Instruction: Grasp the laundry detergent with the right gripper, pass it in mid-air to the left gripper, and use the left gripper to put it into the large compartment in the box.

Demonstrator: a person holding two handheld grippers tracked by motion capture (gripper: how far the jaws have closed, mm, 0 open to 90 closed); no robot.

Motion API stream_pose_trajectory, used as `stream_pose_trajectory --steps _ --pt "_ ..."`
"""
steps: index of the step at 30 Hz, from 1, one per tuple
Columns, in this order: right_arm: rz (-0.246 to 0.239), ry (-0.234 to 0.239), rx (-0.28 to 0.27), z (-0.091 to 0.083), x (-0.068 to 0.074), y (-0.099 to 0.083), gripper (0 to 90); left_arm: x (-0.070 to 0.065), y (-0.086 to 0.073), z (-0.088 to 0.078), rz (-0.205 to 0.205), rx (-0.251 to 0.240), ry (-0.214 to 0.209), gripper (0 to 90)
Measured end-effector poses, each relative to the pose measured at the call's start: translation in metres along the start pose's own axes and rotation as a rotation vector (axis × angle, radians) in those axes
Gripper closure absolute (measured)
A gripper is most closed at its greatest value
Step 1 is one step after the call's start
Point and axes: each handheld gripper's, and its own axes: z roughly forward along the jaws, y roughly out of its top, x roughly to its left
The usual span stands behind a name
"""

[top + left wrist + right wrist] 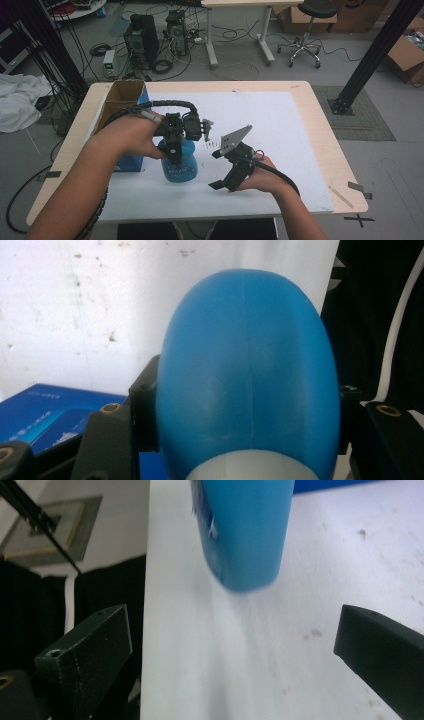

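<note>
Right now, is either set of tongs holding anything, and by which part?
The left tongs grip the blue spray bottle by its upper body, just below the neck. The right tongs are open and hold nothing.

Grey floor (pixel 250 72), black stool (pixel 305 30), computer towers (pixel 142 37), tangled cables (pixel 230 35), cardboard boxes (pixel 407 55)

High view: bright, even overhead light, soft short shadows under the blue spray bottle (pixel 179 165) and hands on the white worktop (pixel 280 135). Image soft, low resolution, no strong glare, slight wide-angle bend at the edges. Left hand-held gripper view: bottle very close, out of focus, dull soft sheen on its curve; right side dark. Right hand-held gripper view: bottle smeared with motion blur, worktop sheet bright near washed-out, jaws fairly sharp.
</note>
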Motion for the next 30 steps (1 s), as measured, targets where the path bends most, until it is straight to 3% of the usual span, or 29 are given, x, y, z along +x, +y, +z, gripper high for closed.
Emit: stream_pose_trajectory --steps 8,12,17,22,30 --pt "-0.021 0.001 0.169 -0.016 0.000 0.007 2.9 0.006 0.000 -0.019 -0.087 0.039 -0.010 38.4" --pt "-0.025 -0.005 0.247 -0.022 -0.001 0.009 3.5 0.011 -0.003 -0.028 -0.157 0.042 -0.007 38.4" --pt "-0.025 -0.017 0.355 -0.028 -0.003 0.010 3.6 0.022 -0.009 -0.045 -0.299 0.045 -0.039 38.4" --pt "-0.021 -0.020 0.435 -0.035 -0.008 0.010 3.7 0.030 -0.018 -0.065 -0.435 0.031 -0.016 38.4" --pt "-0.036 -0.026 0.539 -0.046 -0.011 0.011 3.9 0.045 -0.041 -0.096 -0.624 0.024 -0.030 38.5"
